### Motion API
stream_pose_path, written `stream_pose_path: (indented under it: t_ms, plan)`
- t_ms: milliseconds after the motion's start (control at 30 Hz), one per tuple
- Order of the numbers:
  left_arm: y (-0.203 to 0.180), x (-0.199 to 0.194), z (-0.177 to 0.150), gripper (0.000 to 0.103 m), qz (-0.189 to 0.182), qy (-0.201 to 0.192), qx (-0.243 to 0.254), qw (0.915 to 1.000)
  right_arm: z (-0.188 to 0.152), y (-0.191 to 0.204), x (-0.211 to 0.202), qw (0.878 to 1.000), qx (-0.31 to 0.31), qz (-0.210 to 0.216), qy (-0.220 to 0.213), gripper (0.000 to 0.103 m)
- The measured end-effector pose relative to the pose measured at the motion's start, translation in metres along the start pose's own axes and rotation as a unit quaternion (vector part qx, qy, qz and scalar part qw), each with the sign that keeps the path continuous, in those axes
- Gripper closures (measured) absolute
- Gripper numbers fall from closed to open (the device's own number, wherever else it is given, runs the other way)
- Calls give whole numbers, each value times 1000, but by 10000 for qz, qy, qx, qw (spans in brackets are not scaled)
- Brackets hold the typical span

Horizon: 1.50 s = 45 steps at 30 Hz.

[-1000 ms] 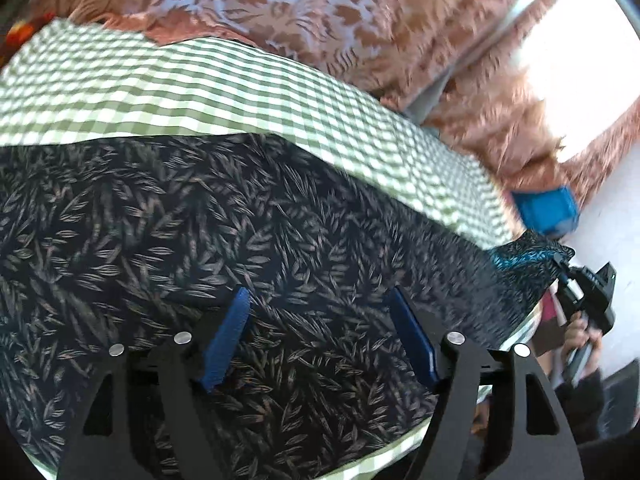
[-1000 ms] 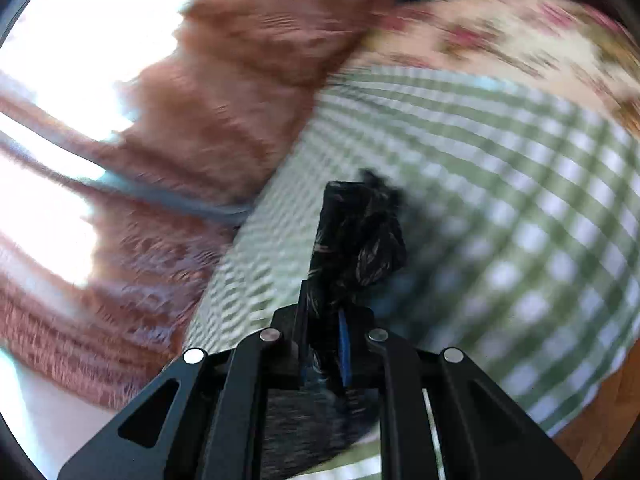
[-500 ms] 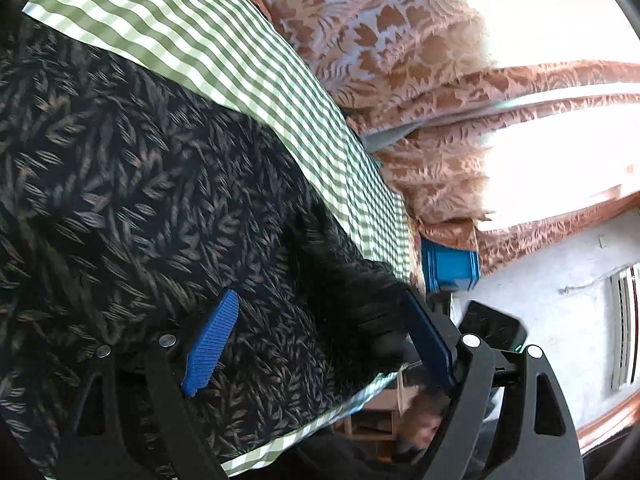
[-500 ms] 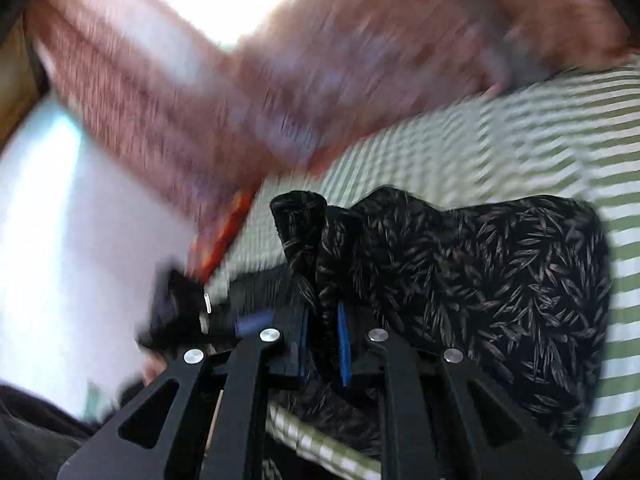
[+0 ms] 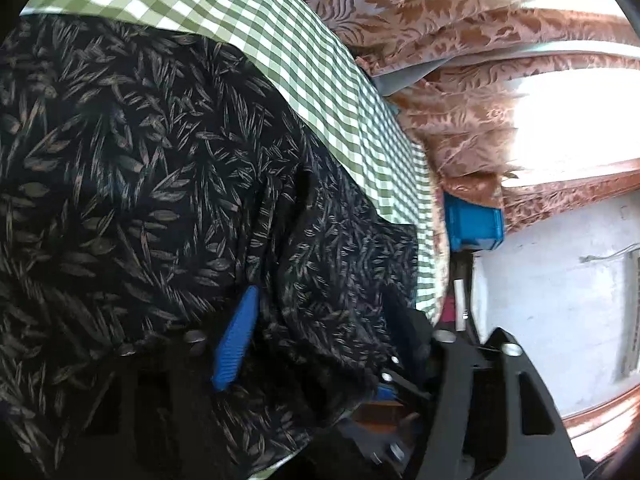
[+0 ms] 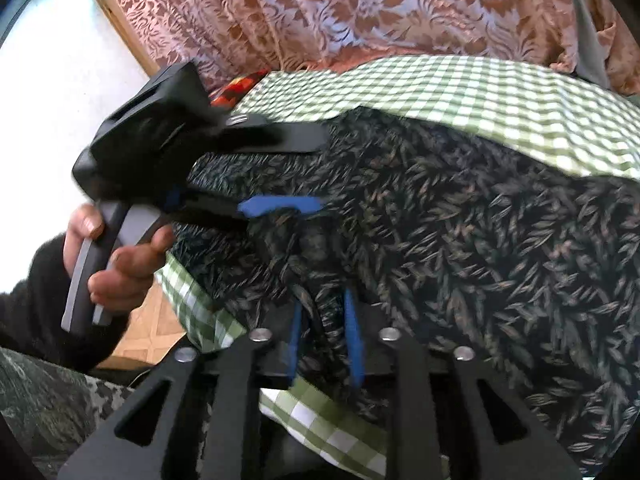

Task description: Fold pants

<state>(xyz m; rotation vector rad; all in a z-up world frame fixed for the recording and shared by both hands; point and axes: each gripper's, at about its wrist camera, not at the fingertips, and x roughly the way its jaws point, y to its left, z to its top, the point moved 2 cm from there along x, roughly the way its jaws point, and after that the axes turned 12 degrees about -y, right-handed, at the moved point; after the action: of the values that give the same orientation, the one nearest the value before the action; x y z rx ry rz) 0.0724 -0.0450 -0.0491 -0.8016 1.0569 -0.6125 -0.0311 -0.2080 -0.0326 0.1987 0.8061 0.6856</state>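
Note:
The pants (image 5: 132,168) are dark with a pale leaf print and lie spread on a green checked cloth (image 5: 320,68). They also fill the right wrist view (image 6: 480,240). My left gripper (image 5: 320,344) is open, its jaws wide apart over a raised fold of the pants near the cloth's edge. It also shows in the right wrist view (image 6: 296,168), held by a hand. My right gripper (image 6: 326,340) is shut on a bunched fold of the pants at the near edge, close beside the left gripper.
Brown patterned curtains (image 5: 460,40) hang behind the far edge of the cloth. A blue box (image 5: 474,224) stands beyond the right end. Wooden floor (image 6: 148,332) shows below the near edge.
My right gripper has carried its pants fold across over the rest of the pants, to beside my left gripper. My left gripper has stayed open and shifted along the edge.

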Motion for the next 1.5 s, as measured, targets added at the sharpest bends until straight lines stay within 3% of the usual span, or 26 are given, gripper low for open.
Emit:
stream_pose_path:
  t_ms: [100, 133, 200, 367, 500, 633, 667, 700, 733, 767, 833, 933, 1033, 1133, 1267, 1400, 1500]
  plan:
    - [1, 3, 1, 86, 401, -36, 193, 9990, -4, 5, -6, 9997, 57, 224, 27, 62]
    - [3, 3, 1, 92, 471, -47, 230, 9986, -4, 4, -11, 9994, 132, 313, 10, 58]
    - [4, 2, 1, 94, 456, -81, 268, 9986, -1, -1, -20, 9993, 203, 324, -21, 58]
    - [11, 1, 3, 91, 530, -33, 120, 9985, 7, -23, -63, 9984, 482, 49, -290, 54]
    - [15, -12, 2, 57, 318, -98, -28, 9994, 10, -60, -118, 9923, 823, -628, -676, 51]
    - [2, -5, -1, 49, 370, -148, 222, 9990, 1, -99, -162, 9796, 1237, -1335, -857, 47]
    - [-2, -1, -3, 49, 439, -155, 371, 9982, -4, -106, -169, 9765, 1306, -1501, -830, 47]
    - [-6, 4, -4, 63, 501, -129, 486, 9975, -9, -112, -174, 9738, 1371, -1632, -799, 47]
    - [-8, 8, -5, 92, 596, -84, 591, 9964, -13, -117, -178, 9719, 1436, -1694, -776, 47]
    - [-9, 11, -5, 94, 654, -8, 578, 9962, -20, -121, -181, 9701, 1518, -1749, -732, 47]
    - [-11, 9, -4, 95, 629, -96, 602, 9962, -30, -125, -184, 9696, 1556, -1792, -602, 46]
    - [-28, -9, 1, 95, 304, -344, 774, 9959, -45, -121, -175, 9729, 1453, -1782, -245, 33]
    - [-48, -34, 7, 95, 73, -655, 1062, 9922, -54, -116, -159, 9743, 1365, -1793, -18, 32]
    - [-46, -46, 7, 95, 386, -700, 1343, 9877, -51, -113, -150, 9752, 1392, -1718, -113, 32]
    - [-10, -30, -4, 95, 951, -401, 1319, 9859, -40, -113, -152, 9792, 1266, -1581, -97, 30]
    - [-2, -17, -9, 95, 1057, -409, 1300, 9850, -19, -122, -170, 9750, 1452, -1576, -588, 31]
    - [-8, -21, -10, 95, 991, -464, 1369, 9845, 10, -120, -165, 9731, 1536, -1335, -1076, 34]
